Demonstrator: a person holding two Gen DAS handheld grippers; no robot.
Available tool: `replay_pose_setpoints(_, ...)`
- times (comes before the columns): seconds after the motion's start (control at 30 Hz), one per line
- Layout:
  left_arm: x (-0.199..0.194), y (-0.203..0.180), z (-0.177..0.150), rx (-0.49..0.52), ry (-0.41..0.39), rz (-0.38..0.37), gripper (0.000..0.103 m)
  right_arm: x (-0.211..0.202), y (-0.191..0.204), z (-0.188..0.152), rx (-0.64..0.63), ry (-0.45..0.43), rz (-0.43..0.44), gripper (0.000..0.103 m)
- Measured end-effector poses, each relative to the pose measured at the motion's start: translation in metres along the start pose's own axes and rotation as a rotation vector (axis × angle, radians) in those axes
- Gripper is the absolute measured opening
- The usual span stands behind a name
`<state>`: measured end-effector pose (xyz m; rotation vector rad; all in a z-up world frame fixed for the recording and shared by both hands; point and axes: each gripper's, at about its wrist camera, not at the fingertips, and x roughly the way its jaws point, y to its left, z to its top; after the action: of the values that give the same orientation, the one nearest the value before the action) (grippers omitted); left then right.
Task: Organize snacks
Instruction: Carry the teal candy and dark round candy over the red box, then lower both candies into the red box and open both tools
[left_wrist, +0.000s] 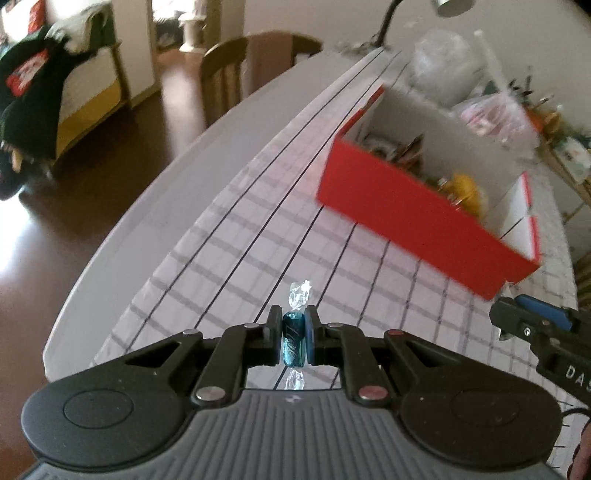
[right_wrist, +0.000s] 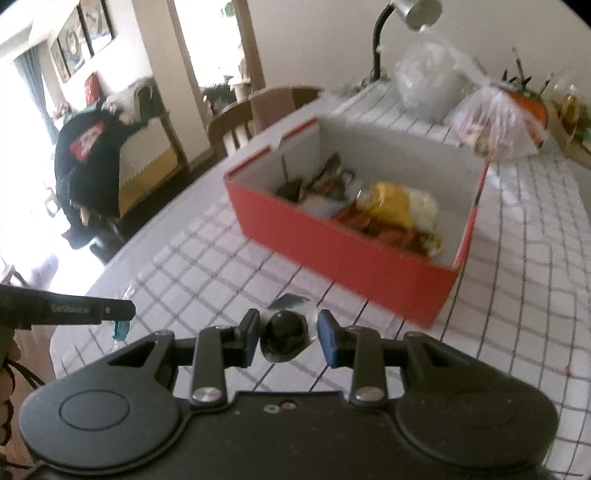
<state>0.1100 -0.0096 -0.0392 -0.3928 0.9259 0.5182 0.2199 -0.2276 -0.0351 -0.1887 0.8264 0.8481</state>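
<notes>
Carrying: both grippers hold a sweet above the checked tablecloth (right_wrist: 517, 280), short of the red box (right_wrist: 343, 254).
Left gripper (left_wrist: 293, 338): jaws narrow, clamped on a blue sweet (left_wrist: 294, 341); the pads press its body from both sides, the twisted clear ends stick out front and back.
Right gripper (right_wrist: 286, 336): jaws set wider, closed on a dark round sweet (right_wrist: 283, 334) in a clear wrapper; the pads meet the wrapper at each side.
Box position: ahead of both grippers and to the right in the left wrist view, well apart from the fingertips; open top, white inner walls.
Box contents: mixed wrapped snacks (right_wrist: 388, 214) heaped toward the near right corner; individual items are too blurred to name.
Surroundings: a plastic bag (right_wrist: 495, 125) and a lamp (right_wrist: 413, 14) stand beyond the box; a wooden chair (left_wrist: 225, 77) stands at the table edge.
Step judged: transport toward the box, release not yet done.
Risk 1: the round sweet may roll or squirt from the right pads, since the grip bears on slippery wrapper over a curved body.
Risk 2: a low approach could strike the near red wall and push the light box along the cloth.
Risk 3: early release would drop a sweet on the cloth short of the box.
Risk 4: both grippers converging on one opening may collide.
</notes>
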Motion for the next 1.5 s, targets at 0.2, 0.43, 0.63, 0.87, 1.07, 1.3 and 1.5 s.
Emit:
replay_pose_setpoints(0.2, -0.022, -0.021, 0.026, 0.090, -0.085, -0.059, 0.012, -0.016, -0.012, 0.022, 0.019, -0.074, -0.026, 0.032)
replay_pose_setpoints(0.43, -0.029, -0.051, 0.065, 0.210, -0.160, -0.131, 0.012, -0.025, -0.022, 0.046, 0.057, -0.135, -0.072, 0.032)
replay_pose_setpoints(0.63, -0.016, -0.069, 0.097, 0.291, -0.172, -0.171, 0.012, -0.021, -0.029, 0.068, 0.087, -0.167, -0.129, 0.032)
replay_pose_setpoints(0.87, 0.017, -0.093, 0.132, 0.384, -0.129, -0.200, 0.012, 0.005, -0.039, 0.093, 0.112, -0.148, -0.177, 0.033)
replay_pose_setpoints(1.07, 0.050, -0.105, 0.153, 0.451, -0.074, -0.202, 0.012, 0.035, -0.049, 0.106, 0.150, -0.116, -0.238, 0.033)
replay_pose_setpoints(1.3, 0.095, -0.114, 0.175, 0.486, 0.023, -0.166, 0.012, 0.067, -0.063, 0.118, 0.198, -0.070, -0.273, 0.033)
replay_pose_setpoints(1.5, 0.128, -0.117, 0.184, 0.496, 0.115, -0.156, 0.012, 0.094, -0.072, 0.124, 0.224, -0.026, -0.286, 0.033)
